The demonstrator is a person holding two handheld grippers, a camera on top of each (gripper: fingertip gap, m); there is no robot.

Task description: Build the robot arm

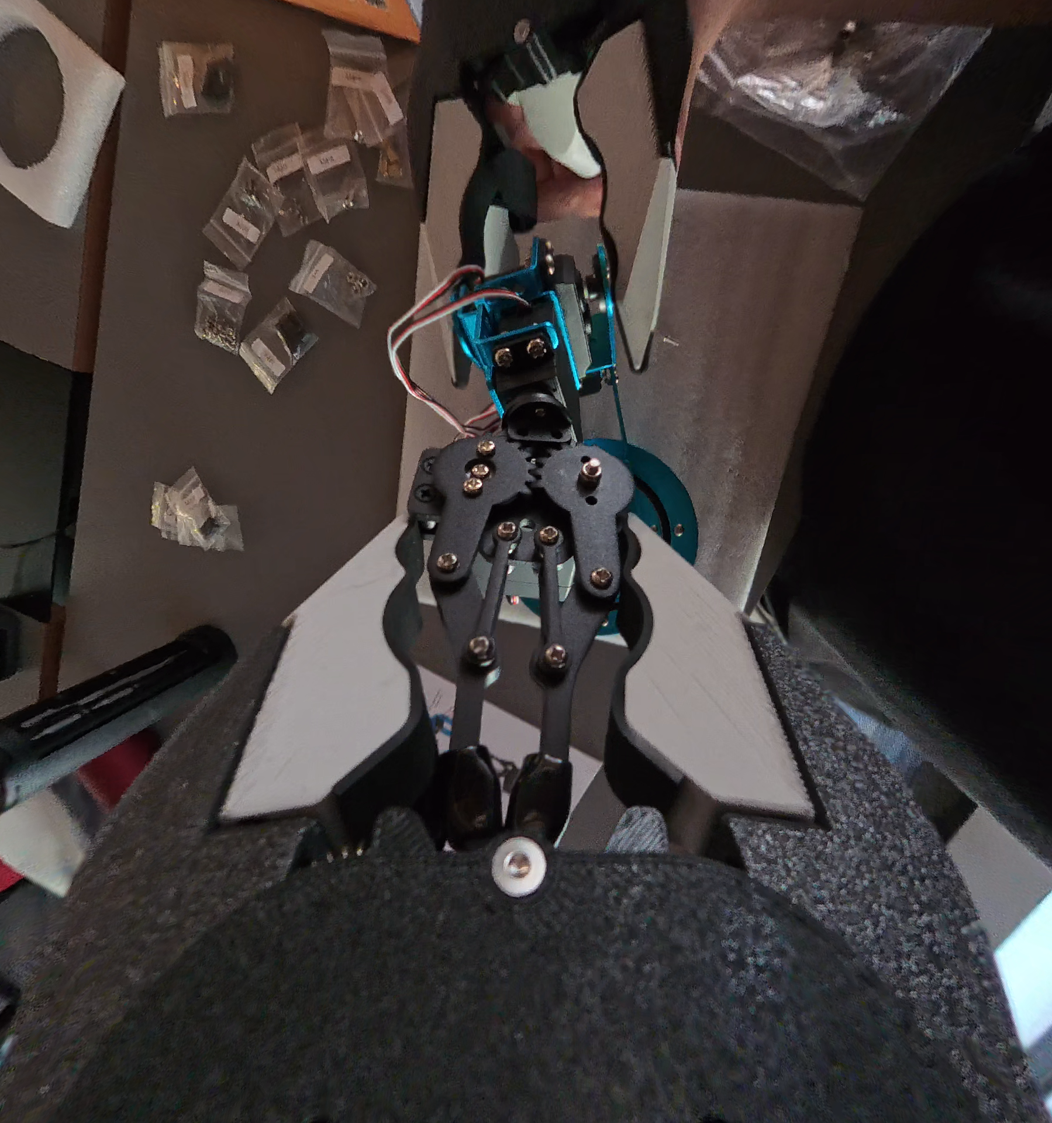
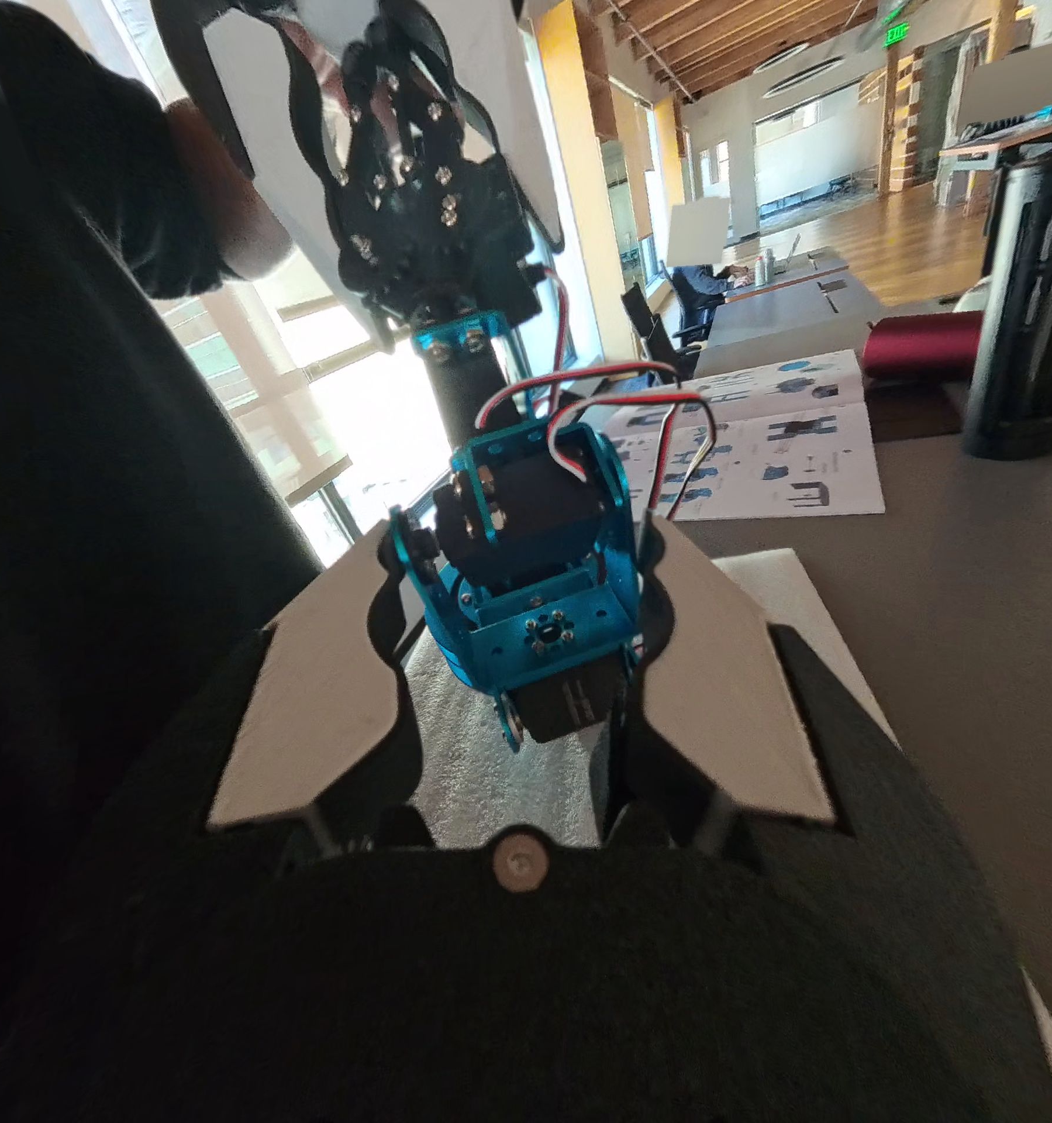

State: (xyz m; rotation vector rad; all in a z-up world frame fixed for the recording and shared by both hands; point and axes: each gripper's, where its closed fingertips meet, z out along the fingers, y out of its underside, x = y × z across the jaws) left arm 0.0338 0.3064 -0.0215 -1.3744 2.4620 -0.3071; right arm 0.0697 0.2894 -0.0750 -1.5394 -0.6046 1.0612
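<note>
A small blue-and-black robot arm kit (image 1: 529,340) sits at the centre of both frames, held between 2 handheld tools over a grey counter (image 1: 256,395). In the left wrist view, the left tool (image 1: 514,565) straddles the kit's black claw (image 1: 514,547), its pale fingers (image 1: 341,686) lying either side of the claw's linkage plates; the wavy inner edges appear to press on the plates, though contact on the right side is hard to confirm. In the right wrist view, the right tool (image 2: 514,583) pinches the blue servo bracket (image 2: 547,632) at the arm's base, fingers (image 2: 310,711) closed against both flanks.

The assembly reads as light but awkward: stiff anodised metal brackets, jointed at the servos, so it is likely to fold or swing if gripped at 1 end only. The smooth metal looks slippery against the fingers. The red, white and black servo wires (image 2: 620,389) looping at centre frame look fragile and are best kept out of any grip. The flat bracket sides and the claw's broad plates seem the safest holds.

Small clear bags of hardware (image 1: 280,200) lie scattered at upper left in the left wrist view. In the right wrist view, an open instruction sheet (image 2: 772,443) lies at centre right, beside a black cylinder (image 2: 1021,304).
</note>
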